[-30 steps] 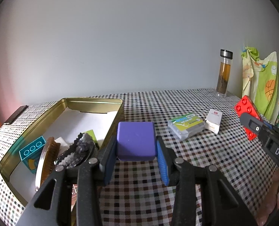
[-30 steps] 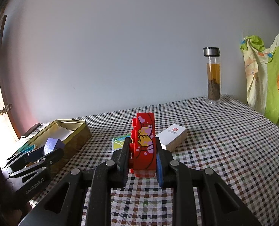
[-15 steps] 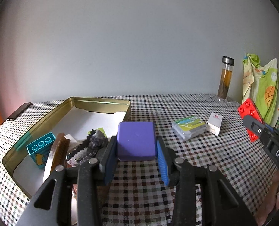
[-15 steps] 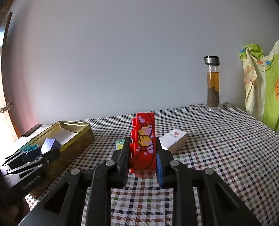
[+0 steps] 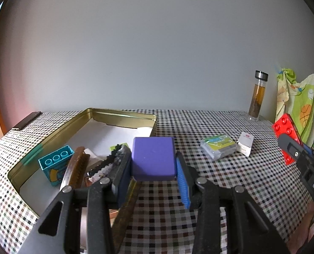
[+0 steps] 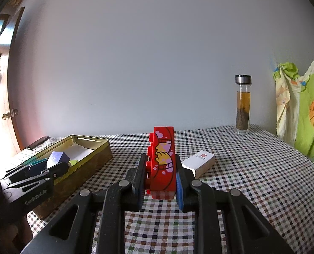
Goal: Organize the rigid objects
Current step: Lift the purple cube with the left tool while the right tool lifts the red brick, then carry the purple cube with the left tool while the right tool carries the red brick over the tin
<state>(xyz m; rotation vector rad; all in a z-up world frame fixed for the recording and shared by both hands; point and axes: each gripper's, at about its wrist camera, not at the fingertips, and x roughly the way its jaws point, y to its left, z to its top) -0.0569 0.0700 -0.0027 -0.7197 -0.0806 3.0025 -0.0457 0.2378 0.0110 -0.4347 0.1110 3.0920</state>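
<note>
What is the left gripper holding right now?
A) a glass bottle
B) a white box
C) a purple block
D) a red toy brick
C: in the left wrist view, the left gripper is shut on the purple block, its pads pressing both sides, while the red studded toy brick sits in the right gripper.
</note>
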